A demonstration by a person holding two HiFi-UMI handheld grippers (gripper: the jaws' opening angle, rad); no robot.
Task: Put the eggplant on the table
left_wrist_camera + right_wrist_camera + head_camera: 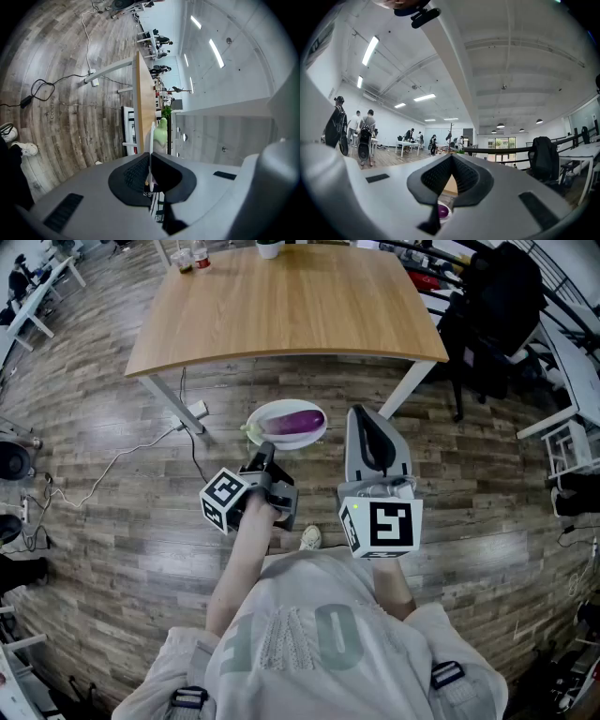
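Observation:
A purple eggplant (298,420) with a green stem lies on a white plate (265,412), held in the air over the wood floor just in front of the wooden table (291,306). My left gripper (265,454) is shut on the plate's near rim. In the left gripper view the plate (151,140) shows edge-on between the closed jaws of the gripper (150,161), with the stem (161,132) beyond. My right gripper (359,414) hovers right of the plate, shut and holding nothing. In the right gripper view the eggplant (443,211) peeks out below that gripper (451,158).
Drink containers (190,259) and a white pot (269,247) stand at the table's far edge. A power strip (197,411) with a cable lies by the left table leg. A black chair (497,306) and white desks are to the right. People stand far off.

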